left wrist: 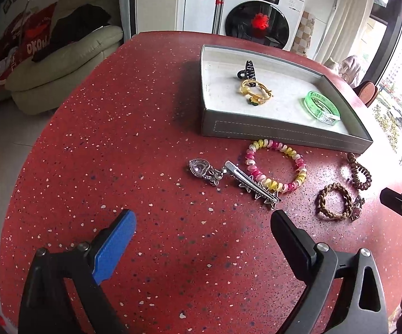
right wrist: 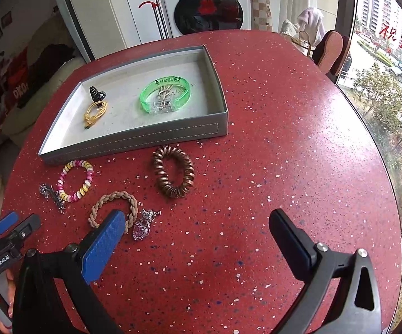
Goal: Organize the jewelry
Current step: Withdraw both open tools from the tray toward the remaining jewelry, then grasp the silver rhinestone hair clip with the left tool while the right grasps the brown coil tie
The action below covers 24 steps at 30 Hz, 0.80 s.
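Note:
A grey tray (left wrist: pixel 284 133) (right wrist: pixel 134 139) holds a black claw clip (left wrist: pixel 247 71) (right wrist: pixel 96 93), a yellow bracelet (left wrist: pixel 255 90) (right wrist: pixel 95 112) and a green bangle (left wrist: pixel 322 105) (right wrist: pixel 164 94). On the red table in front of it lie a pink-yellow spiral hair tie (left wrist: pixel 276 169) (right wrist: pixel 76 181), a silver hair clip (left wrist: pixel 252 185) (right wrist: pixel 52 196), a brown spiral tie (left wrist: pixel 360 172) (right wrist: pixel 173 175), a braided tan bracelet (left wrist: pixel 334 201) (right wrist: pixel 114 208) and a pink heart charm (right wrist: pixel 142 228). My left gripper (left wrist: pixel 203 222) is open and empty, short of the silver clip. My right gripper (right wrist: pixel 198 222) is open and empty beside the braided bracelet.
The round red speckled table (left wrist: pixel 145 167) (right wrist: pixel 284 139) drops off at its curved edge. A sofa (left wrist: pixel 62 64) stands left, a washing machine (left wrist: pixel 259 22) behind, a chair (right wrist: pixel 331 50) and window to the right. The left gripper shows at the lower left of the right wrist view (right wrist: pixel 14 228).

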Available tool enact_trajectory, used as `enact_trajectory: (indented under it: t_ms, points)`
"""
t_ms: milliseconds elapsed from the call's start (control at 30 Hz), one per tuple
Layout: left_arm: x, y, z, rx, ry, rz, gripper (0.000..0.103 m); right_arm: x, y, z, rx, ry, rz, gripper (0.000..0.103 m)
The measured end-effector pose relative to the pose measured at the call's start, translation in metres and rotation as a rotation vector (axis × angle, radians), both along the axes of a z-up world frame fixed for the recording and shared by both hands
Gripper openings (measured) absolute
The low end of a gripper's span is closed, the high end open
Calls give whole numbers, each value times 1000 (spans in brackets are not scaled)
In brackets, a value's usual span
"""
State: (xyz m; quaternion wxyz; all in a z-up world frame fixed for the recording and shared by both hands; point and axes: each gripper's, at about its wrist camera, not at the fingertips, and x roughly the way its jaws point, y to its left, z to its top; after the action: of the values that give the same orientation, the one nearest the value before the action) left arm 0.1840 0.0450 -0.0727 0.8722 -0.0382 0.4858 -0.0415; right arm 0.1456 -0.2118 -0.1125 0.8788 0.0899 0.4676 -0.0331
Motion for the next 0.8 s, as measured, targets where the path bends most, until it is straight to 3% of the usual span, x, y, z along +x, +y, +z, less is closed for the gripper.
enact_trajectory:
  t_ms: [233,300,367,500,567,633,733,800]
  points:
    - [10,-22,-2,-15,25,24,100,9,-13,-5,9,4,-30,97]
    - [15,-28,-4,-22,35,37,100,13,-15,-8,12,8,-35,94]
    - [18,-33,-6,-11,42,50,93,18,-16,-11,17,16,-34,88]
    - [24,-39,-9,-6,54,85,93,31,-16,-18,21,28,-23,77]
    - [27,-42,-10,21,47,98,84,37,-14,-22,23,35,-14,72]
    - [29,-46,-10,36,50,101,84,41,-13,-22,24,27,-4,71]
    - [30,-52,-10,70,48,97,71,45,-8,-21,9,23,21,63]
    - [29,-56,-10,102,43,86,69,46,-5,-20,6,21,36,57]
